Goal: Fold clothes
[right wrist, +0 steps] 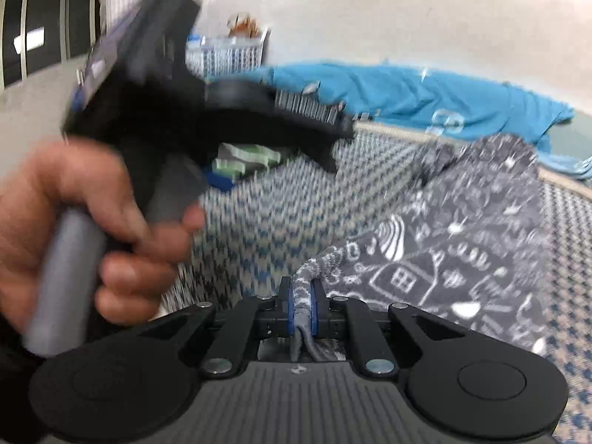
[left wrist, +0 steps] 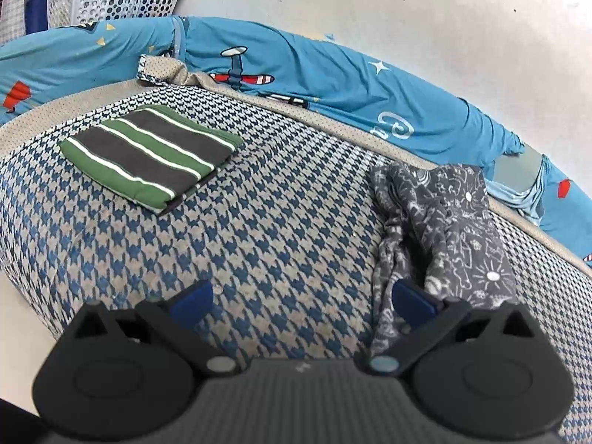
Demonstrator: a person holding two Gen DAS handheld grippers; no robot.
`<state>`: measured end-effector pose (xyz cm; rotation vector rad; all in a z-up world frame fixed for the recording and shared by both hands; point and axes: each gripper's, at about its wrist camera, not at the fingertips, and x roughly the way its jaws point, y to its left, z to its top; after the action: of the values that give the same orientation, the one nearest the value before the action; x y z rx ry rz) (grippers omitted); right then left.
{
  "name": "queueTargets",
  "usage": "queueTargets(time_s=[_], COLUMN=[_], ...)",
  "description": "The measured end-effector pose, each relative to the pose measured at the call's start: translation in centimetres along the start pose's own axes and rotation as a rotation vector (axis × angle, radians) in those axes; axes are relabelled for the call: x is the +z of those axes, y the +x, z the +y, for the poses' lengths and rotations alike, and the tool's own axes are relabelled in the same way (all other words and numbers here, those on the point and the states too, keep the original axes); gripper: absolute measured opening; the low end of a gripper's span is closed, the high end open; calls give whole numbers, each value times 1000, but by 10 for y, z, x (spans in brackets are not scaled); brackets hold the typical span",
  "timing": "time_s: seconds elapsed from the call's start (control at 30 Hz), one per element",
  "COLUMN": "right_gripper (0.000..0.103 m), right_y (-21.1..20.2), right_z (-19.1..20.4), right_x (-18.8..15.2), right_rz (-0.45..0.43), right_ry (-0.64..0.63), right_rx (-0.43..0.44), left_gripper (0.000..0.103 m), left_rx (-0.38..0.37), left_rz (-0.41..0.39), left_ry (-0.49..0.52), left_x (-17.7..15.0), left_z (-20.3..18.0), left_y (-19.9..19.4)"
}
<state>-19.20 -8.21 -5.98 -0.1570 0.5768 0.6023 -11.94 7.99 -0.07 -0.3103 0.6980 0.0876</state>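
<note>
The grey garment (left wrist: 440,229) lies crumpled on the right side of the houndstooth bed (left wrist: 259,229), its long axis running from the near edge away toward the blue quilt (left wrist: 333,74) at the wall. It is dark grey, printed with white doodles: houses, suns, stars. The right claw (right wrist: 300,301) is clenched on a bunched near hem of it, the cloth pinched between the blue pads (right wrist: 313,298) and trailing back under the claw. The left claw (left wrist: 299,296) stands released, fingers wide apart, just above the bed, its right finger at the garment's near left edge. A hand (right wrist: 74,229) grips the left claw's handle. A folded green-and-grey striped shirt (left wrist: 151,155) lies flat at the far left, well apart.
</note>
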Motion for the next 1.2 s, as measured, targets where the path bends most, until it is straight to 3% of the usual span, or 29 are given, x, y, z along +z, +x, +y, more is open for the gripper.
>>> queueTargets(time_s=[0.2, 0.5, 0.7, 1.0, 1.2], right_gripper=[21, 23, 24, 31, 33], right_y=[12, -25, -51, -86, -90], right_z=[-2, -15, -33, -73, -99], right_x=[-11, -2, -4, -21, -36], right_rz=[34, 14, 4, 16, 63], right_ry=[-17, 14, 66, 204, 349], right_rx=[21, 68, 5, -165, -176], left_gripper=[103, 103, 103, 103, 103], left_rx=[10, 5, -16, -45, -68], left_rz=[20, 26, 24, 29, 45], left_ry=[24, 66, 93, 131, 138], left_x=[-3, -5, -7, -4, 3], left_z=[-10, -28, -42, -66, -81], left_y=[5, 10, 11, 19, 30])
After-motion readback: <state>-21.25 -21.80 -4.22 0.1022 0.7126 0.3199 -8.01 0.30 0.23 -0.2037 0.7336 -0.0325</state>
